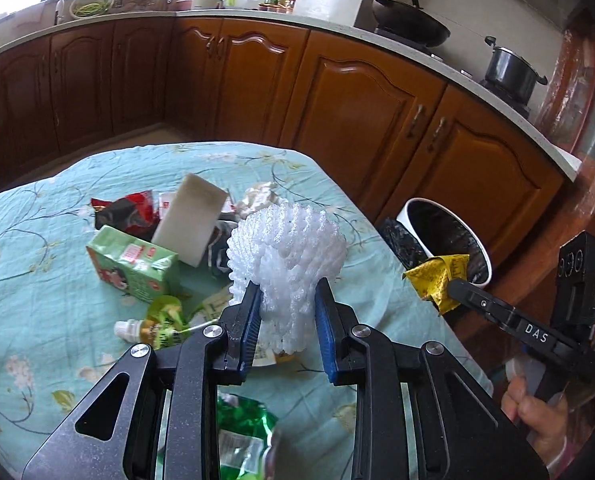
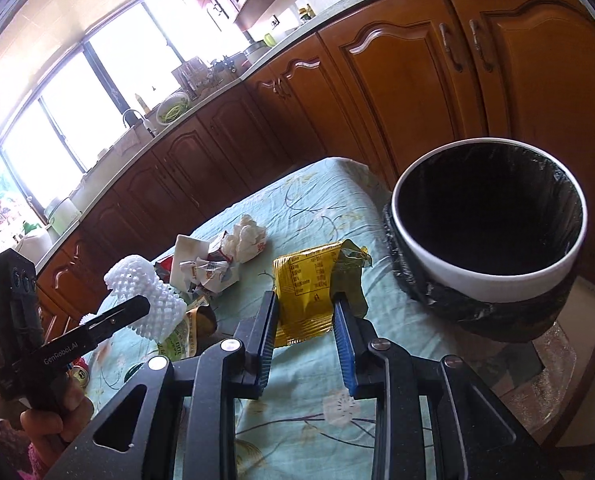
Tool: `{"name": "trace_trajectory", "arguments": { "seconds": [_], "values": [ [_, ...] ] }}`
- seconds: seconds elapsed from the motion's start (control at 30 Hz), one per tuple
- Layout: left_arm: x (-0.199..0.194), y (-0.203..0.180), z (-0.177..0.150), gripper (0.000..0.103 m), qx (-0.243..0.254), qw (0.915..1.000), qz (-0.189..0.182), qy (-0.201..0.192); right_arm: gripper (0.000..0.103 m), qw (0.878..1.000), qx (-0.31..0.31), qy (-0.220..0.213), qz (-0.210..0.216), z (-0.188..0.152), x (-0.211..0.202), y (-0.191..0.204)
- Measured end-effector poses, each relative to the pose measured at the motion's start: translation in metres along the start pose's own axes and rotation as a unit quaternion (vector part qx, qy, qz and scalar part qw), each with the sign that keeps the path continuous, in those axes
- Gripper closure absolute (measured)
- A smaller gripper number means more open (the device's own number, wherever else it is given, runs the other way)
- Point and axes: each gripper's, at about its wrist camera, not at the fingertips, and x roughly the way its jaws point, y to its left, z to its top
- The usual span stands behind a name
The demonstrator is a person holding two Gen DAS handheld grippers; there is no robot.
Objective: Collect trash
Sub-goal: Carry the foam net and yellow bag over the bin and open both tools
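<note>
both pairs of my blue-padded fingers are pinching trash: my left gripper (image 1: 285,312) squeezes a white foam fruit net (image 1: 287,252), and my right gripper (image 2: 305,316) clamps a crumpled yellow wrapper (image 2: 305,292). each item sits between the pads and is lifted off the cloth.

behind everything runs a long row of brown wooden cabinets (image 1: 361,120) under a pale countertop (image 1: 217,14), with a black wok (image 1: 409,20) and a steel pot (image 1: 509,68) on the stove side.

below my grippers lies a table draped in a light blue floral cloth (image 1: 37,248).

just beside the table's far right corner stands a white trash bin (image 2: 489,280) lined with a black bag, its mouth open and dark inside. in the right wrist view the yellow wrapper is near its rim but not over it.

the remaining trash is heaped in the middle of the cloth: a white block (image 1: 189,224) leaning upright, a green drink carton (image 1: 131,264) touching its base, a red and black packet (image 1: 125,210) behind that, a crumpled white tissue (image 2: 247,240), a small green squeeze pouch with a white cap (image 1: 153,326), and a shiny green wrapper (image 1: 241,432) close under my left gripper.

a hand (image 2: 53,412) grips the left gripper's handle at the lower left of the right wrist view.
</note>
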Motion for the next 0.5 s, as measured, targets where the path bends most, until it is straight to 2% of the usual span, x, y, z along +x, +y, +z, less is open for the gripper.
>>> {"name": "trace_trajectory", "arguments": {
  "seconds": [0.5],
  "values": [
    [0.045,-0.089,0.006,0.079,0.067,0.996,-0.046,0.035,0.075,0.998,0.026,-0.041,-0.05,0.017,-0.038,-0.059]
  ]
}}
